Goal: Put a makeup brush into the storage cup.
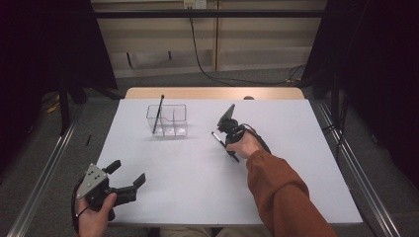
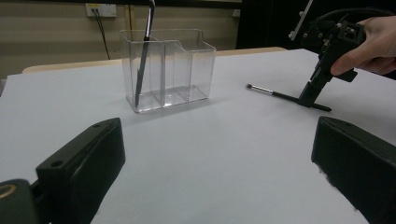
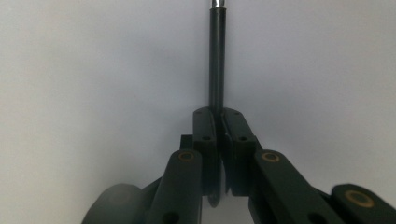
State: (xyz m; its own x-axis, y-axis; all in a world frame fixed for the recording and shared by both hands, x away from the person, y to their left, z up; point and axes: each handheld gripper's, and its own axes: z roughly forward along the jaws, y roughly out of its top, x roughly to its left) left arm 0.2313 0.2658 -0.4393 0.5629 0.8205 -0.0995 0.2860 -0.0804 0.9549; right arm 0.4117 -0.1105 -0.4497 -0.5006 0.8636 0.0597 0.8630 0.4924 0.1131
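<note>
A thin black brush (image 1: 217,137) with a silver ferrule lies flat on the white table, right of centre. My right gripper (image 1: 228,147) points down and is shut on its handle. In the right gripper view the two pads (image 3: 218,114) pinch the brush handle (image 3: 217,56), which runs straight ahead. The left gripper view shows that same brush (image 2: 271,92) and right gripper (image 2: 310,98) from the side. A clear plastic organiser (image 1: 180,118) with several compartments stands behind, with a black stick (image 1: 158,114) leaning in its left compartment. My left gripper (image 1: 127,173) rests open at the front left, with nothing between its fingers.
The white table top (image 1: 296,148) has bare room on the right and in front. A wooden edge (image 1: 212,93) runs along the far side. Metal rails (image 1: 44,173) flank the table, and cables hang by the back wall.
</note>
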